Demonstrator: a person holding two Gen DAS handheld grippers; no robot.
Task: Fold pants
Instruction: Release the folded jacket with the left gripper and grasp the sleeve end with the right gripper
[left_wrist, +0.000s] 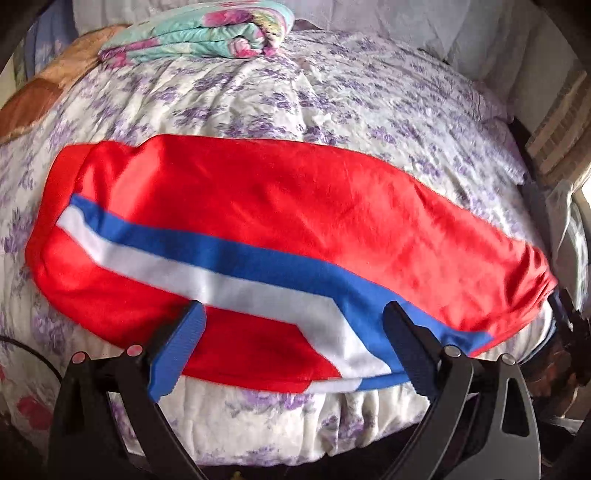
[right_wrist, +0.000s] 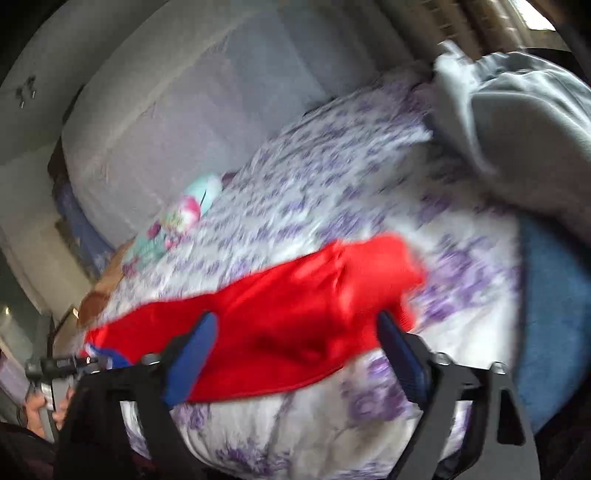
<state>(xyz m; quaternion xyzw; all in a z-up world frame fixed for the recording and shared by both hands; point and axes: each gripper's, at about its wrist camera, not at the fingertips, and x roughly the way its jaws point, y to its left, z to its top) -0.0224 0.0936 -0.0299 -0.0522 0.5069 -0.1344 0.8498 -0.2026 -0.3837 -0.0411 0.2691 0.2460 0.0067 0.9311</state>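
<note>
Two grippers, left gripper (left_wrist: 291, 325) and right gripper (right_wrist: 297, 332), hover wide open and empty over red pants (left_wrist: 280, 229) spread on the bed (left_wrist: 332, 92), seemingly ready for folding.

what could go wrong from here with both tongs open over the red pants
1. The red pants lie at the near edge of the bed; a pull toward the edge may drag them off.
2. The floral bedspread bunches just under that edge, so the open left tongs may pinch it too.
3. The right tongs view is blurred, so their aim may be off.
</note>
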